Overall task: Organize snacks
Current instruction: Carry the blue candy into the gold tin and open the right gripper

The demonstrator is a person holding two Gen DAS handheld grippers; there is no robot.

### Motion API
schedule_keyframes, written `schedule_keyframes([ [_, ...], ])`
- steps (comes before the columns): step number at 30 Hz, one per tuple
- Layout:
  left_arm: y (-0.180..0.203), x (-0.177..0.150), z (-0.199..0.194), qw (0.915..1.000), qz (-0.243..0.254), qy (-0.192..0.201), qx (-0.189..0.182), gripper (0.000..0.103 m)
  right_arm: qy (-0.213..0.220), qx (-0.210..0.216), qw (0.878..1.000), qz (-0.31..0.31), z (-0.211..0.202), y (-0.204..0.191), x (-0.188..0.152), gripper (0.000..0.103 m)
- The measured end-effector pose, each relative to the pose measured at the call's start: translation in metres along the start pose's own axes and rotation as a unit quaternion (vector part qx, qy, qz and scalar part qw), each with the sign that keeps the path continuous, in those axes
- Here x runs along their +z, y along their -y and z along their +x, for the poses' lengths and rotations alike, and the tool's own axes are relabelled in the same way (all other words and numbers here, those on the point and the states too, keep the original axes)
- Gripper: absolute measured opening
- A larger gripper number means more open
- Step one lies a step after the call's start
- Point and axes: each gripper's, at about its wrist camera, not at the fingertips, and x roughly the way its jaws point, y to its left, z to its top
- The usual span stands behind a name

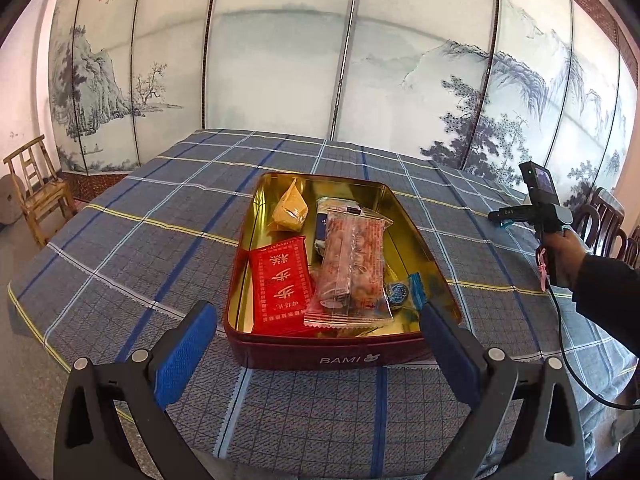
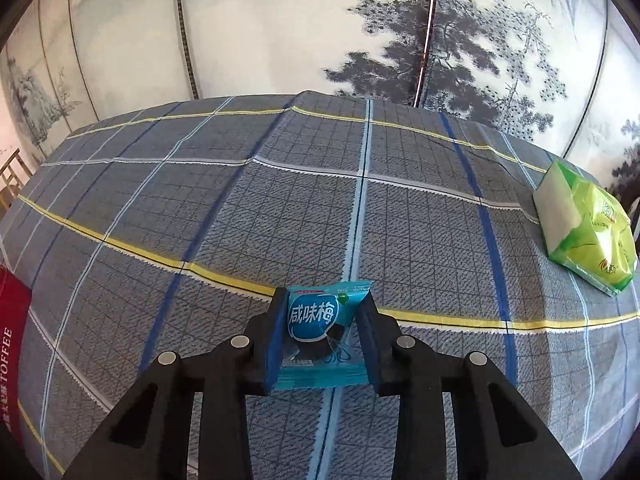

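Observation:
An open maroon tin [image 1: 400, 200] with a gold inside stands on the checked tablecloth. In it lie a red packet [image 1: 280, 284], a clear packet of reddish snacks [image 1: 352, 268], a yellow packet [image 1: 288, 208] and a small blue sweet [image 1: 402, 292]. My left gripper [image 1: 316, 352] is open, its blue pads on either side of the tin's near wall, apart from it. My right gripper [image 2: 325, 300] is shut on a small blue wrapped plum sweet [image 2: 314, 318], held above the cloth. A hand [image 1: 568, 256] holds that tool to the right of the tin.
A green tissue pack [image 2: 588, 232] lies near the table's right edge. A red object marked TOFFEE [image 2: 12, 344] shows at the left border of the right wrist view. A wooden chair [image 1: 36, 188] stands left of the table, and painted screens stand behind it.

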Motion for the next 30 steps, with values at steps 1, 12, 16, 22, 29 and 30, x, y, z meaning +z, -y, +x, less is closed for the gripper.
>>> schedule_keyframes([
  [1,0.0,-0.001,-0.001,1.0,-0.003,0.0,-0.001,0.1,-0.002,0.002,1.0,-0.009,-0.001,-0.004,-0.001,0.034],
  [12,0.005,-0.023,-0.025,0.9999,-0.009,0.002,-0.014,0.1,0.045,0.016,0.998,-0.043,-0.091,-0.056,-0.027,0.033],
  [16,0.002,-0.037,-0.032,0.9998,-0.016,-0.007,-0.009,0.1,0.072,0.033,0.995,-0.059,-0.129,-0.092,-0.03,0.033],
  [22,-0.008,-0.058,-0.036,0.9992,-0.022,-0.032,0.006,0.1,0.093,0.082,0.989,-0.084,-0.164,-0.156,-0.03,0.033],
  [29,-0.025,-0.073,-0.037,0.9979,-0.044,-0.045,0.014,0.1,0.119,0.123,0.978,-0.118,-0.194,-0.22,-0.022,0.033],
  [30,-0.026,-0.074,-0.036,0.9978,-0.047,-0.045,0.014,0.1,0.12,0.127,0.977,-0.121,-0.196,-0.228,-0.021,0.033],
])
